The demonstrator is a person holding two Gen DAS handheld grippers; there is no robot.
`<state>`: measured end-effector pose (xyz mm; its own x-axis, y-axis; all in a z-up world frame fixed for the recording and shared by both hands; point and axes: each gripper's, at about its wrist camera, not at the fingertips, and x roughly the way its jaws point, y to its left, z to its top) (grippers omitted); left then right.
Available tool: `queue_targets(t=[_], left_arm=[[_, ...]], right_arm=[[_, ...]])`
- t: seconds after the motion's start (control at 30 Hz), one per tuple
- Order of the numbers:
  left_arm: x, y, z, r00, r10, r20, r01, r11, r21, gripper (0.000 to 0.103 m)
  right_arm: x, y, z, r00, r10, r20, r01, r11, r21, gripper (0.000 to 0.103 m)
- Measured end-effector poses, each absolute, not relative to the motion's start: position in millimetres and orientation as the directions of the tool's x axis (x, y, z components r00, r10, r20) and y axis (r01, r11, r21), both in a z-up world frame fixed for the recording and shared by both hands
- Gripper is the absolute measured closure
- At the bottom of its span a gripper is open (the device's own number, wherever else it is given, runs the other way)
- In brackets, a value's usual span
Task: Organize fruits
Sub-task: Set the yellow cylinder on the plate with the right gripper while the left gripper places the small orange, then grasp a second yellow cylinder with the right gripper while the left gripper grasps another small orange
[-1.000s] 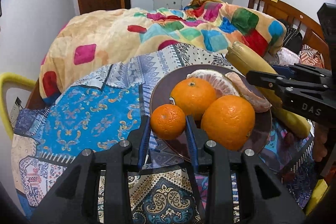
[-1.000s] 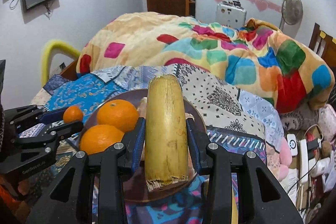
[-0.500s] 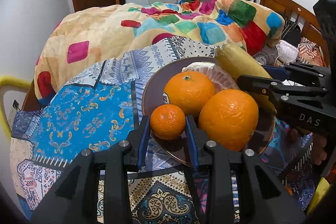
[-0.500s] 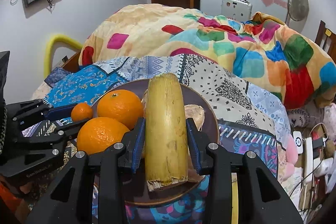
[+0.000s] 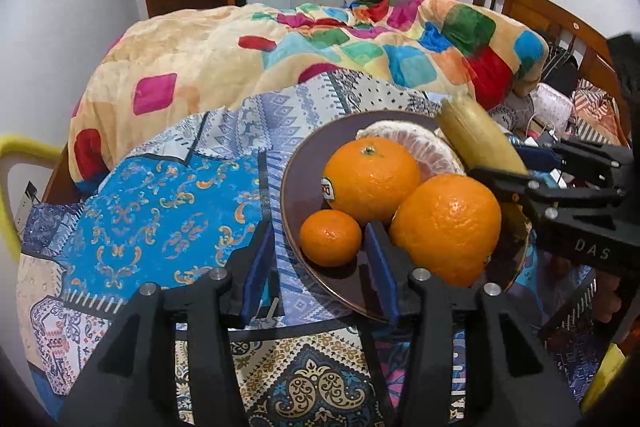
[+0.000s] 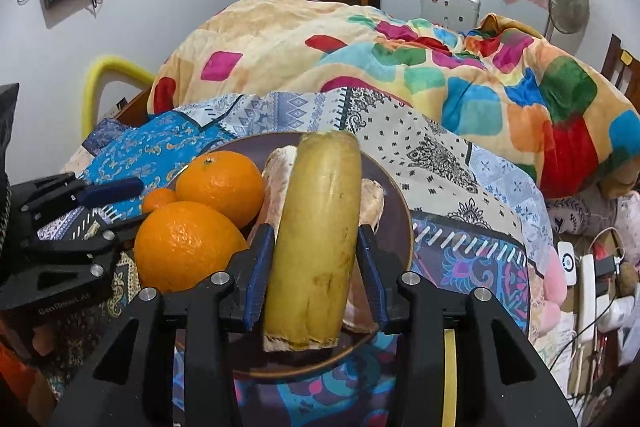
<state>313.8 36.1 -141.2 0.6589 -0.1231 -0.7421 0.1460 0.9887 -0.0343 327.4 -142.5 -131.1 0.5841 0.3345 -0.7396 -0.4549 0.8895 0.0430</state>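
step: placing fruit on plate (image 5: 292, 195) | left gripper (image 5: 318, 267) spread, small orange (image 5: 330, 237) released (lower centre) | right gripper (image 6: 316, 263) pinched sugarcane piece (image 6: 316, 239) | next: lower, release

I log one bed (image 5: 540, 15): patchwork batik sheet (image 5: 168, 211), colourful quilt (image 5: 320, 55) heaped behind, brown plate (image 5: 298, 187) on the sheet.

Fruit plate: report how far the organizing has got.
Done: two large oranges, the small orange and pomelo segments sit on the plate. In hand: right gripper is around the yellow stalk; left gripper is open. Left: nothing else visible.
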Motion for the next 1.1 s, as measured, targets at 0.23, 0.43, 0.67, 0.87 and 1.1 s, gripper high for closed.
queue_targets(t=[0.23,0.43,0.67,0.87,1.1], left_arm=[[301.8,37.7,-127.0,0.681,-0.124,-0.722,0.144,0.989,-0.035,0.053],[288.4,33.8,-116.4,0.695,-0.120,-0.708,0.146,0.989,-0.025,0.052],[276.2,29.3,-109.9,0.709,-0.121,-0.695,0.154,0.988,-0.014,0.052],[267.5,25.2,-106.3,0.713,-0.122,-0.690,0.154,0.988,-0.015,0.052],[248.9,19.4,-99.6,0.726,-0.107,-0.680,0.129,0.991,-0.018,0.040]], right_arm=[[320.6,-148.4,-132.1,0.584,0.321,-0.746,-0.454,0.890,0.028,0.055],[312.8,-155.0,-133.7,0.583,0.314,-0.749,-0.454,0.891,0.020,0.055],[308.0,-160.6,-132.1,0.592,0.302,-0.748,-0.448,0.894,0.007,0.055],[295.4,-171.6,-124.6,0.580,0.331,-0.744,-0.464,0.885,0.032,0.046],[269.0,-191.8,-106.5,0.624,0.321,-0.713,-0.459,0.888,-0.002,0.044]])
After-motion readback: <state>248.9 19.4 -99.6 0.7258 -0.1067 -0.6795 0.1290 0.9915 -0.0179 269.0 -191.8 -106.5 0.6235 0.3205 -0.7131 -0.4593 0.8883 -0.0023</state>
